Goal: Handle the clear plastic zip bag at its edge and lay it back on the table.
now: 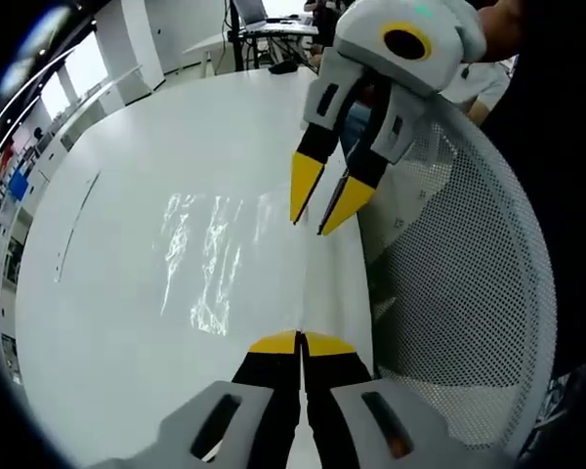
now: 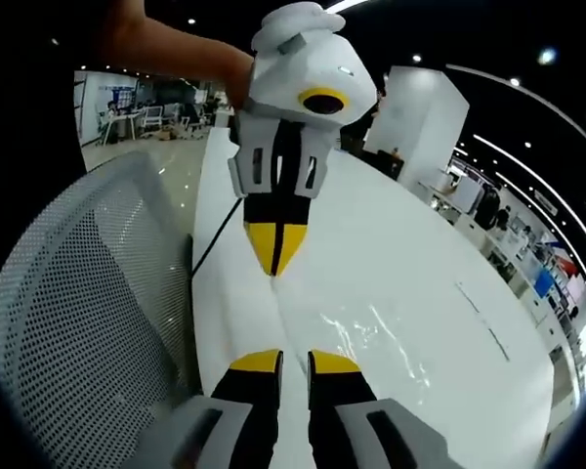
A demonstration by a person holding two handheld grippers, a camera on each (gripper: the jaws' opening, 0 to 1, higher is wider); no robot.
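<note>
The clear, crinkled plastic zip bag (image 1: 210,259) lies flat on the white round bench (image 1: 127,195), close to the bench's near edge; it shows mainly as streaks of glare, seen again in the right gripper view (image 2: 376,342).

The left hand-held gripper (image 1: 300,342), with its yellow-tipped black jaws, is pressed together at the bench edge beside the bag. From the right gripper view its tips come to a single point (image 2: 274,256) low over the bench. Whether a fold of film is pinched between them I cannot tell, since the film is too transparent there.

The right hand-held gripper (image 1: 322,202) hangs above the bag's edge with its yellow jaws parted and nothing between them; in its own view the tips (image 2: 293,362) stand slightly apart.

Judging from this, the bag is either just laid down or about to be taken up by its edge. The next move would call for finding the thin border, closing on it alone and not scraping the bench top.

A white mesh chair back (image 1: 469,293) stands against the bench edge just beside both tools and hides the floor below. The bag's outline and zip strip are hard to make out. A person's arm (image 2: 166,44) behind the left tool is cut off by shadow.
</note>
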